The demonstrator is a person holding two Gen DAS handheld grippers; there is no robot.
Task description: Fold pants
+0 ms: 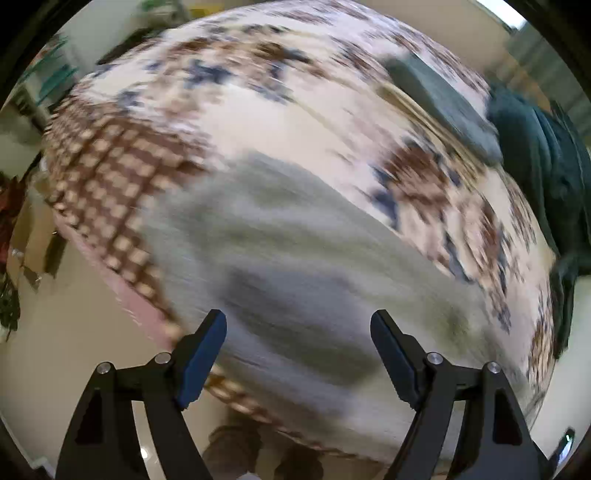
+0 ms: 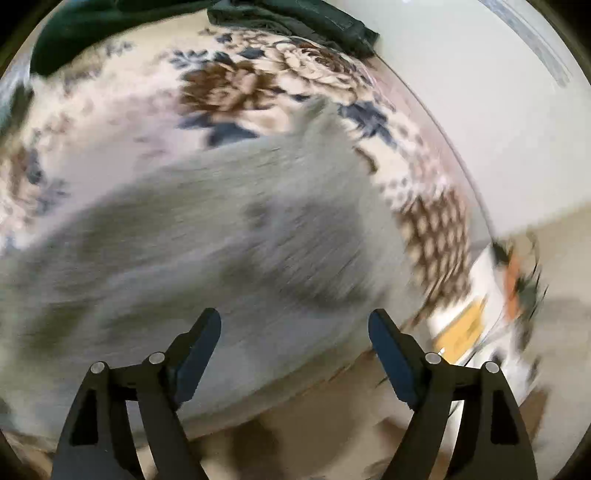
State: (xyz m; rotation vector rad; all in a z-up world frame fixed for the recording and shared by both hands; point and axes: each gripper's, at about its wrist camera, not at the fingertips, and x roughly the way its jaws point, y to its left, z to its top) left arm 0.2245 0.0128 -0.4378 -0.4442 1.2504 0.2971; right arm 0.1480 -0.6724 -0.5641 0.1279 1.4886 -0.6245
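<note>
Two grippers are in play, and both stand wide apart with nothing between the fingers. In the left wrist view, the left gripper hangs above the grey pants, which lie spread on the flowered blanket near its checked border; no pad touches the cloth, so the step in hand looks like the gap between two folds, with the cloth let go and the next hold not yet taken. The picture is smeared, so seams and edges of the pants cannot be made out. Beyond the pants, farther across the blanket, sit a folded grey-green garment and a dark green heap, both well apart from the pants and not in the way. In the right wrist view, the right gripper hovers over the near part of the pants, close to the blanket's edge; one corner of the pants points away toward the brown flowers on the blanket. The next move likely calls for finding a free edge or corner and closing on it squarely. Dark green clothes lie at the blanket's far side, and a blurred white and orange thing sits off the blanket, beside the pants' end.
</note>
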